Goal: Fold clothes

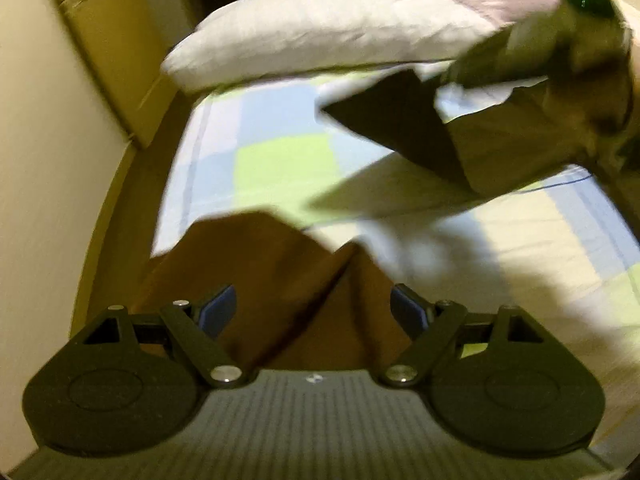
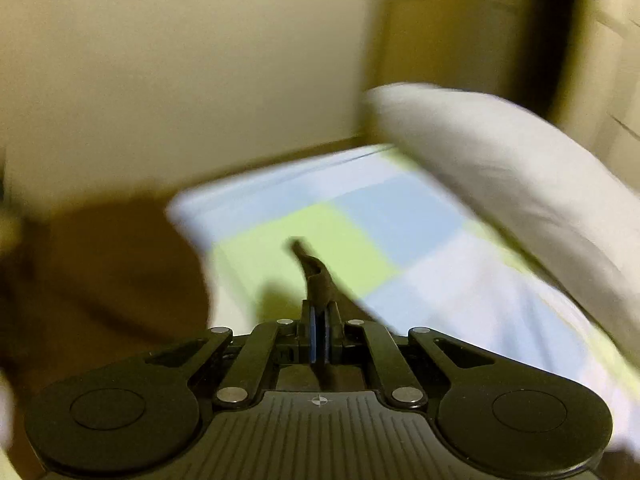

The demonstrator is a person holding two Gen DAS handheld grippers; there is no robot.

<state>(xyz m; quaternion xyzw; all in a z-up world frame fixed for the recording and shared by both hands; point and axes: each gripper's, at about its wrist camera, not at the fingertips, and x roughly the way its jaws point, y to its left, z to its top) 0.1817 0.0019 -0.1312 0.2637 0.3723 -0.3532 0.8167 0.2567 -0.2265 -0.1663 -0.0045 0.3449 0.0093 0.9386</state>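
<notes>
A brown garment (image 1: 280,280) lies on the bed at the near left, its cloth running between the blue pads of my left gripper (image 1: 314,308), which is open. Another part of the garment (image 1: 500,152) hangs in the air at the right, lifted by the other gripper at the top right. In the right wrist view my right gripper (image 2: 319,338) is shut on a thin dark strip of the brown garment (image 2: 316,276) that sticks up past the pads. Both views are blurred by motion.
The bed has a quilt (image 1: 280,160) in blue, green and white squares. A white pillow (image 1: 320,36) lies at its head, also in the right wrist view (image 2: 520,168). A cream wall (image 2: 180,80) and wooden floor (image 2: 100,272) border the bed's left side.
</notes>
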